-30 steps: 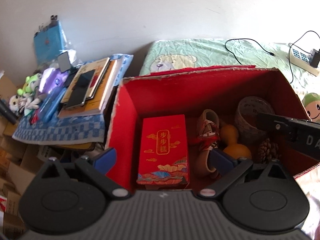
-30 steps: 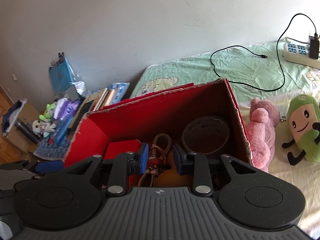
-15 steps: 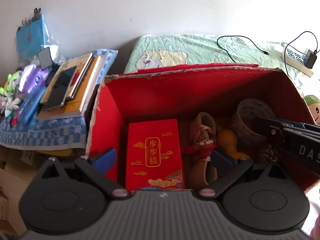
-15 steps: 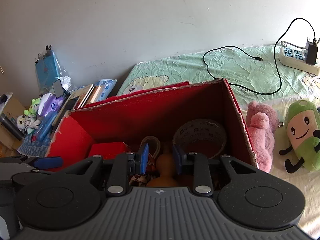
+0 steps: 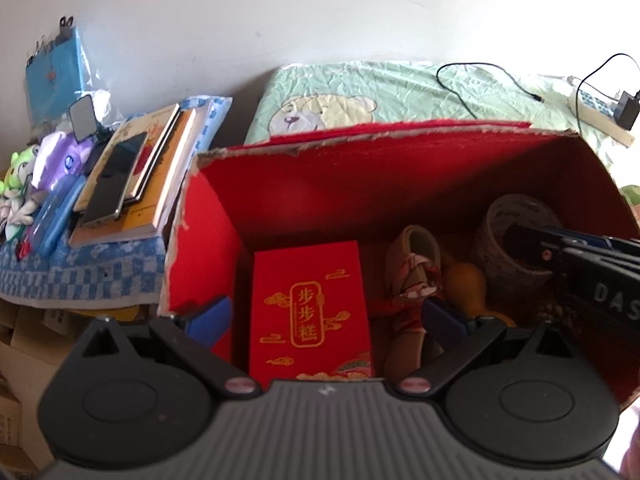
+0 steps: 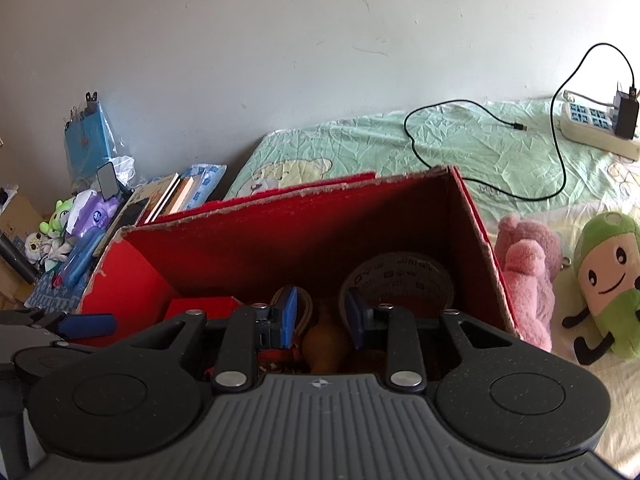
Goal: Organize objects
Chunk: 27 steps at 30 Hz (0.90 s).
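An open red cardboard box stands on the bed. It holds a flat red gift box with gold letters, a small patterned shoe, an orange gourd, a roll of tape and a pine cone. My left gripper is wide open above the gift box, its left finger outside the box's left wall. My right gripper is open and empty above the gourd inside the box; its side also shows in the left wrist view.
A pink plush and a green plush lie right of the box. A power strip and black cable lie on the green sheet behind. Left of the bed, books, phones and small toys sit on a checked cloth.
Both grippers have drifted slightly over the box while the view shifted. The right gripper's fingers stand a little further apart. Nothing was taken hold of or let go.
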Each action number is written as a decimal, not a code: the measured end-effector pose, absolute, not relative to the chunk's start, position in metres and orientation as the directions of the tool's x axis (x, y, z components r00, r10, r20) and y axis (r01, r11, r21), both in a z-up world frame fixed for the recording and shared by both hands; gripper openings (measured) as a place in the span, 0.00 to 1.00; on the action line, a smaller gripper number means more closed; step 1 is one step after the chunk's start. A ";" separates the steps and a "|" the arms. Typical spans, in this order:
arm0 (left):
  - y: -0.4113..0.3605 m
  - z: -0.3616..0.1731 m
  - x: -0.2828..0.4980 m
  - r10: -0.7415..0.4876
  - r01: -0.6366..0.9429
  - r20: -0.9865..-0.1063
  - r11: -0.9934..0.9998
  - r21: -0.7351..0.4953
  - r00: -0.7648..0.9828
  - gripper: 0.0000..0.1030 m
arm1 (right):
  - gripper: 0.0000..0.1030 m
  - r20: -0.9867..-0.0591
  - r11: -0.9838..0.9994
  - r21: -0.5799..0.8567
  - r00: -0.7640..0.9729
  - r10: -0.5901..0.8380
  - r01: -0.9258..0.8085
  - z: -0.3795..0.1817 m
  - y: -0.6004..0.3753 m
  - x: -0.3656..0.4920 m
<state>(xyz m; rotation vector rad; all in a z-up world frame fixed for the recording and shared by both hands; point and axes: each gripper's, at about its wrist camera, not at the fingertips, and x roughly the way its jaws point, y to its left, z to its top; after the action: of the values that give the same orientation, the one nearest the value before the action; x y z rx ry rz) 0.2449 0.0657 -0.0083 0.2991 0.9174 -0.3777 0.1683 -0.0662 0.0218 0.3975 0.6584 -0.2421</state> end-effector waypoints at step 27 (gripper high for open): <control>0.059 -0.010 0.254 -0.152 0.431 -0.820 0.894 0.124 0.552 0.98 | 0.30 -0.640 0.888 0.307 0.765 -0.075 0.344 0.013 -0.076 0.177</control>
<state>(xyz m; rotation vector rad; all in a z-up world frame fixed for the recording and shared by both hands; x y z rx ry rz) 0.2536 0.0594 -0.0100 0.3297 0.9258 -0.3519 0.1766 -0.0759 0.0133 0.4273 0.6649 -0.2353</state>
